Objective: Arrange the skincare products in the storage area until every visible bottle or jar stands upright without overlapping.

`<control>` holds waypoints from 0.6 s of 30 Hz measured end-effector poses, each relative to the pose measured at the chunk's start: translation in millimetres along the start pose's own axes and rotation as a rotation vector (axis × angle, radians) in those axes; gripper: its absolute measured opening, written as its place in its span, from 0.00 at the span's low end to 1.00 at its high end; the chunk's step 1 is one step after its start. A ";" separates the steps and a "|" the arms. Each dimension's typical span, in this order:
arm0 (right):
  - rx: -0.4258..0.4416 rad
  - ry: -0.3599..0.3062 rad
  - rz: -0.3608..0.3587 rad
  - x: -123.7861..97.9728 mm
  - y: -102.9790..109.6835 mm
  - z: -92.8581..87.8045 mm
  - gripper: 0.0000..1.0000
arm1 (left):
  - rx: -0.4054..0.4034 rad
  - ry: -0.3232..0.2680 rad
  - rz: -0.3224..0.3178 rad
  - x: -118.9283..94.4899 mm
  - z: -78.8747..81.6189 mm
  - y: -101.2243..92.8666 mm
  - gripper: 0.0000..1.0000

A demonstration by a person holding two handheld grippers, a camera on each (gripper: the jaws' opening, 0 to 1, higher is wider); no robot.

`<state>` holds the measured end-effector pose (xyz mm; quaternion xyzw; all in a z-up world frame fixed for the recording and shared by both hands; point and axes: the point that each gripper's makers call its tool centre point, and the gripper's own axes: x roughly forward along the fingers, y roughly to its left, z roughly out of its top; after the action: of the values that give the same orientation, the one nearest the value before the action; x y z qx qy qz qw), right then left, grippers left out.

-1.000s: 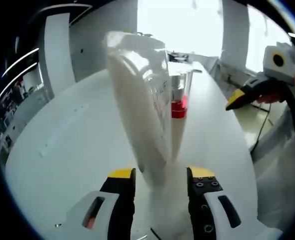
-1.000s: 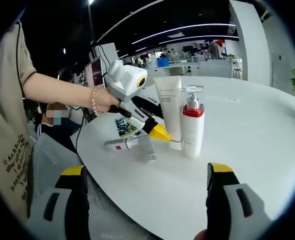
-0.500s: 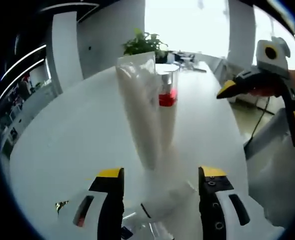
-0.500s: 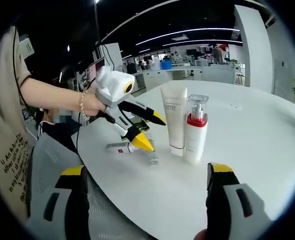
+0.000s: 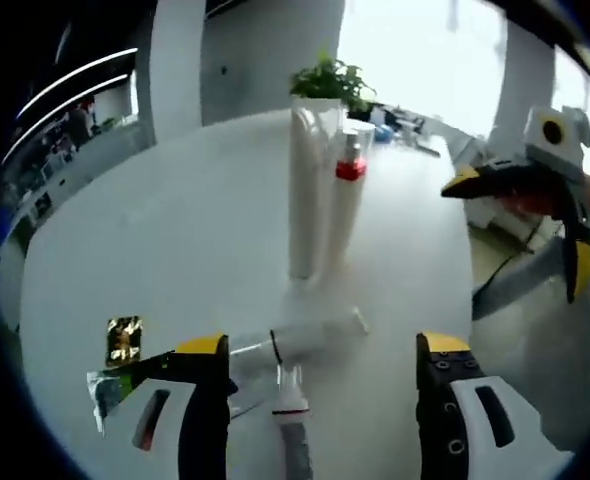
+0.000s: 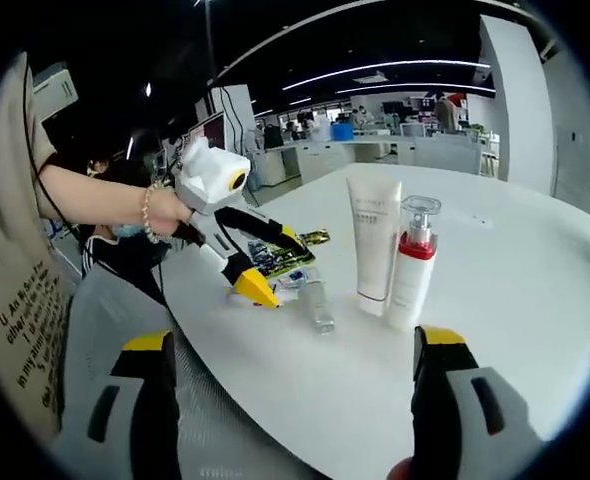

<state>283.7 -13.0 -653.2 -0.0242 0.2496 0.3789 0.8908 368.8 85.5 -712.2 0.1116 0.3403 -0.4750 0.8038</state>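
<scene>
A white tube stands upright on the round white table, touching a clear pump bottle with a red collar. Closer to me a clear bottle lies on its side, and a small tube with a red band lies between my jaws. My left gripper is open, back from the standing pair. From the right gripper view, the tube and pump bottle stand side by side, the clear bottle lies flat, and the left gripper hovers over it. My right gripper is open and holds nothing.
Gold and green sachets lie at the table's near left, also seen as sachets under the left gripper. The right gripper hangs off the table's right edge. A person's arm holds the left gripper. A potted plant stands behind.
My left gripper opened off the white tube and drew back. The tube now stands free beside the pump bottle. The lying bottle, small tube and sachets came into view.
</scene>
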 end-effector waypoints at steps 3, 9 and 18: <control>0.007 -0.001 0.000 -1.7 1.7 -1.7 0.98 | -0.032 0.012 0.018 -7.2 -14.5 0.6 0.78; 0.017 0.003 -0.006 -5.0 3.2 -6.8 0.98 | -0.123 -0.012 0.057 -27.2 -30.6 -2.2 0.81; 0.042 -0.004 0.004 -4.0 10.1 -10.3 0.97 | -0.195 -0.037 0.137 -57.3 -52.4 -8.3 0.92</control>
<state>270.0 -10.9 -658.9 -0.0043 0.2556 0.3756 0.8908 320.6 146.8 -712.5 0.0472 0.3617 -0.3855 0.8476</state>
